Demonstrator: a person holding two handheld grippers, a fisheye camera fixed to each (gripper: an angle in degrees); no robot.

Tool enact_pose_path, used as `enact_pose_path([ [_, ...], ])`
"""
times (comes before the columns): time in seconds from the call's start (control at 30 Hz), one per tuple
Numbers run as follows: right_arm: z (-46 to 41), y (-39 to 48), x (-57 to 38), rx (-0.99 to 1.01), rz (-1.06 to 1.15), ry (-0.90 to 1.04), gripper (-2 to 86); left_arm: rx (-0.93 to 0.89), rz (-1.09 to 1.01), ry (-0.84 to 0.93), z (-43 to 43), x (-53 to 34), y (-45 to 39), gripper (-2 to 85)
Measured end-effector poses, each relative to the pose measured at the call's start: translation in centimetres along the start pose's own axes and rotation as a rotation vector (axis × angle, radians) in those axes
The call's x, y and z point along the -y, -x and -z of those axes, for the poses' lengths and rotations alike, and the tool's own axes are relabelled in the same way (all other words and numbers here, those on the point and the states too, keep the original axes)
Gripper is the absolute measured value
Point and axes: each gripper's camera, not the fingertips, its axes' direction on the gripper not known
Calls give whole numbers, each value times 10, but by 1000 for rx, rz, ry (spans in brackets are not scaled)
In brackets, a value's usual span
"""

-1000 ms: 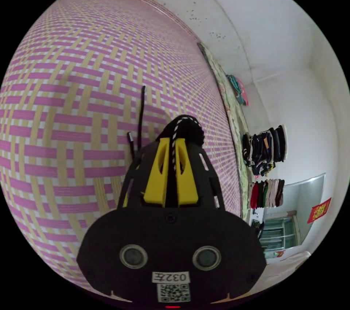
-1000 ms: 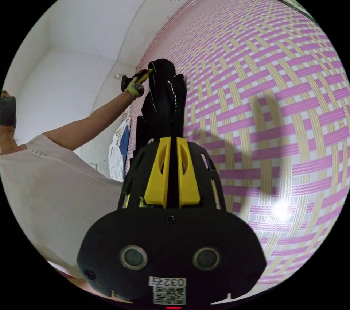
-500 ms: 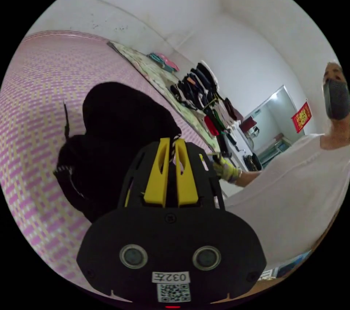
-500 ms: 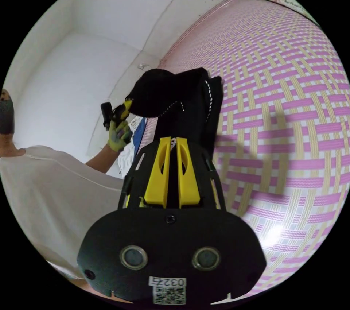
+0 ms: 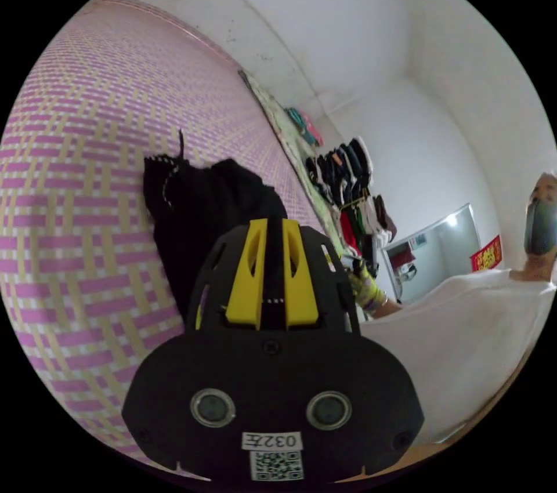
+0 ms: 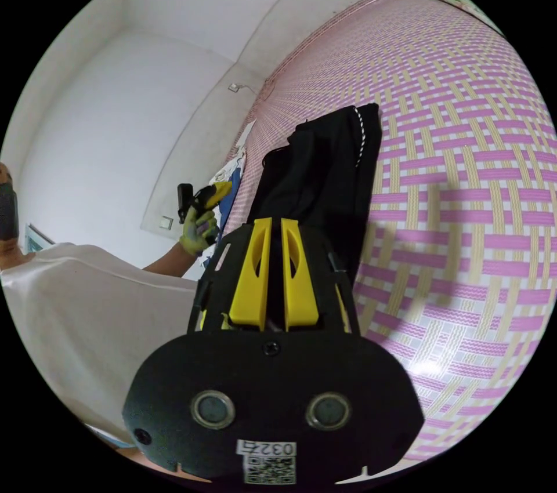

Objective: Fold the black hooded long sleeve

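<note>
Over a pink and yellow woven mat [image 6: 464,180], the black hooded long sleeve [image 6: 325,168] hangs bunched up, right hand-held gripper [image 6: 271,226] clenched on its cloth, left hand-held gripper [image 5: 271,226] slightly parted, can't tell if it's gripping.

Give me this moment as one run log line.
garment: black hooded long sleeve bunched on woven mat | right gripper: shut on its edge | left gripper: grip unclear | fold: not finished
</note>
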Motion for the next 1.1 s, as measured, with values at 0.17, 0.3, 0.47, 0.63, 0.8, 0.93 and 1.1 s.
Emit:
enact_pose_path([
  [0.17, 5, 5, -8, -10, -7, -17, 38, 139, 86, -10, -3, 90, 35, 52],
  [0.3, 9, 4, -11, -24, -27, -25, 38, 274, 130, 98, -37, 157, 61, 97],
  [0.47, 16, 0, -16, -48, -72, -50, 38, 385, 146, 441, -118, 224, 89, 117],
  [0.63, 19, -6, -15, -60, -100, -68, 38, 417, 126, 549, -139, 246, 89, 22],
  [0.8, 14, -9, -10, -43, -97, -48, 38, 332, 124, 512, -129, 240, 90, 42],
  [0.93, 8, -6, -2, -23, -70, -19, 37, 293, 166, 495, -123, 239, 95, 70],
  [1.1, 12, 4, 3, -33, -28, -22, 35, 331, 195, 597, -138, 237, 99, 65],
])
